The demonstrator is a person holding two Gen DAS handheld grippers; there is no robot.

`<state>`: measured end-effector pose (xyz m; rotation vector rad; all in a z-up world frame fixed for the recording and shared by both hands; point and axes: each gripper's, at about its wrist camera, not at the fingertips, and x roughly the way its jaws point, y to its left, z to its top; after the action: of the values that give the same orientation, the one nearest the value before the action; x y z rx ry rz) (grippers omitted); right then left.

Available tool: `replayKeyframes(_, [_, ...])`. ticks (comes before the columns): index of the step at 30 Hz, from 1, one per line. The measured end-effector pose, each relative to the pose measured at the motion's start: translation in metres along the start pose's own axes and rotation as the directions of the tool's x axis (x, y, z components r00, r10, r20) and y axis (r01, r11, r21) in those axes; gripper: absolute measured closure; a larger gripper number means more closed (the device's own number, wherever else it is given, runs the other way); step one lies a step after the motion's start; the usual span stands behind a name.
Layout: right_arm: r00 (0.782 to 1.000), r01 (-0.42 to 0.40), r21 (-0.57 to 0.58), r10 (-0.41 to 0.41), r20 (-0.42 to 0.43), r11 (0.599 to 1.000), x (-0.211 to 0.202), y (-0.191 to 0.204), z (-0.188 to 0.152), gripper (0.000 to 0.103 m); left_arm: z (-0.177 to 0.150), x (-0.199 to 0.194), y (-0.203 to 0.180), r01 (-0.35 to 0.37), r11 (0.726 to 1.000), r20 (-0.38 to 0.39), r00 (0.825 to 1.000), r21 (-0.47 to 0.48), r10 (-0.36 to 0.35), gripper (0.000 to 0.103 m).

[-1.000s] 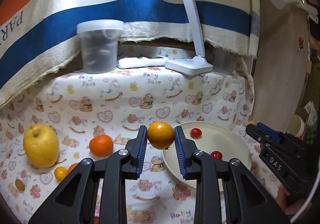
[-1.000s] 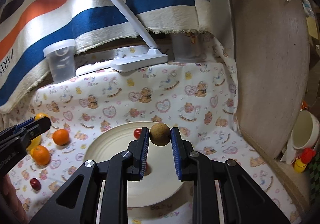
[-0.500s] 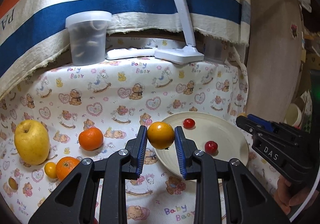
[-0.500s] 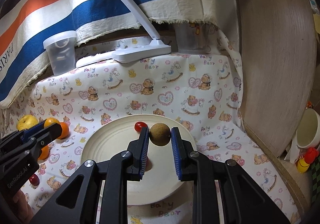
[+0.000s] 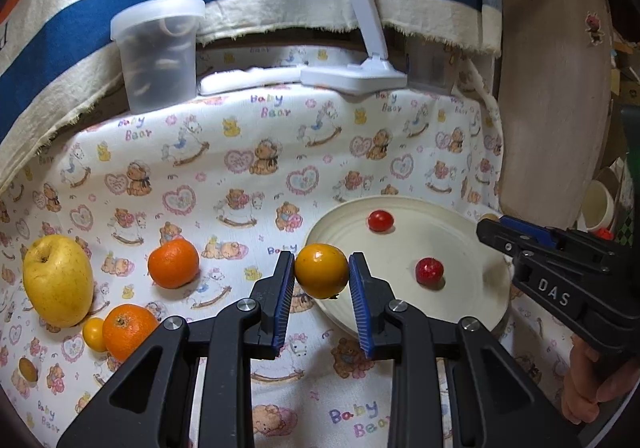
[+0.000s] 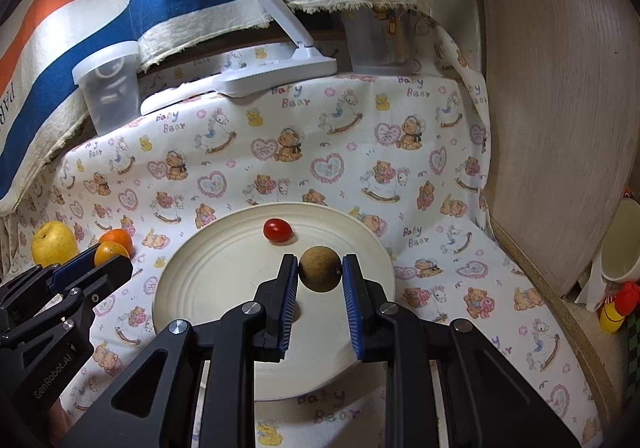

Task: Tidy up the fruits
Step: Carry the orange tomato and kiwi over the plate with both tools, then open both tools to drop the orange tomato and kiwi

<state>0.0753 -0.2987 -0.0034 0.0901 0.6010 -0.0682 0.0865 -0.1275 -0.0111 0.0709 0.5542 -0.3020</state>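
Cream plate (image 5: 472,312): lay on the bear-print cloth (image 5: 248,152) covering the desk; larger in the left wrist view than a second before, and nearer the view's middle.
Left gripper (image 5: 322,277): clamped on a yellow-orange fruit (image 5: 321,271), held above the plate's left rim; the same hold as a second earlier.
Right gripper (image 6: 320,275): narrow, pinching a round brown fruit (image 6: 320,269) over the plate's middle, as it did before.
Change in right view: the left gripper's black body had come closer to the plate from the left.
Red fruits, two: one cherry tomato (image 5: 380,220) at the plate's far side, one darker red fruit (image 5: 429,270) nearer the plate's centre; only the tomato (image 6: 277,230) showed in the right wrist view.
Orange fruits, two: one (image 5: 173,263) left of the plate on the cloth, another (image 5: 129,331) farther left and nearer the camera.
Yellow apple (image 5: 57,286), one: well left of the plate.
Small yellow fruit (image 5: 94,334), one: touching the nearer orange, far left of the plate.
Small brown fruit (image 5: 28,368), one: farthest left of the plate, at the view's edge.
Clear tub (image 5: 157,53), one: lidded, well behind the plate to the left.
White lamp (image 5: 356,77), one: its base behind the plate.
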Motion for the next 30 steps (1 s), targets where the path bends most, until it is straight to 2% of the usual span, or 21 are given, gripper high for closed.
replayKeyframes(6, [1.000, 0.004, -0.005, -0.004, -0.008, 1.000, 0.001, 0.001, -0.001, 0.080, 0.000, 0.011, 0.003, 0.019, 1.000, -0.054, 0.998, -0.019, -0.020, 0.076])
replayKeyframes(13, [1.000, -0.013, -0.009, 0.013, -0.016, 1.000, 0.004, 0.003, -0.001, 0.080, -0.001, 0.011, 0.005, 0.014, 1.000, -0.055, 0.998, -0.025, -0.016, 0.076])
replayKeyframes(15, [1.000, -0.013, -0.010, 0.013, -0.016, 1.000, 0.003, 0.004, -0.002, 0.080, 0.000, 0.009, 0.003, 0.002, 1.000, -0.048, 0.999, -0.016, -0.003, 0.066])
replayKeyframes(17, [1.000, -0.012, -0.010, 0.012, -0.018, 1.000, 0.003, 0.004, -0.002, 0.080, 0.000, 0.007, 0.002, -0.008, 1.000, -0.035, 0.999, -0.010, 0.007, 0.046])
replayKeyframes(20, [0.999, -0.021, -0.003, 0.020, -0.025, 1.000, 0.004, 0.003, -0.002, 0.080, -0.001, 0.002, 0.001, -0.007, 1.000, -0.012, 1.000, -0.001, 0.007, 0.033])
replayKeyframes(28, [0.999, -0.026, 0.007, 0.026, -0.029, 1.000, 0.004, 0.001, -0.002, 0.079, 0.000, -0.001, 0.002, -0.017, 1.000, 0.008, 1.000, -0.008, 0.017, 0.025])
replayKeyframes(30, [0.999, -0.024, 0.008, 0.025, -0.035, 1.000, 0.004, 0.001, -0.002, 0.073, 0.000, -0.002, 0.003, -0.020, 1.000, 0.012, 1.000, -0.011, 0.020, 0.024])
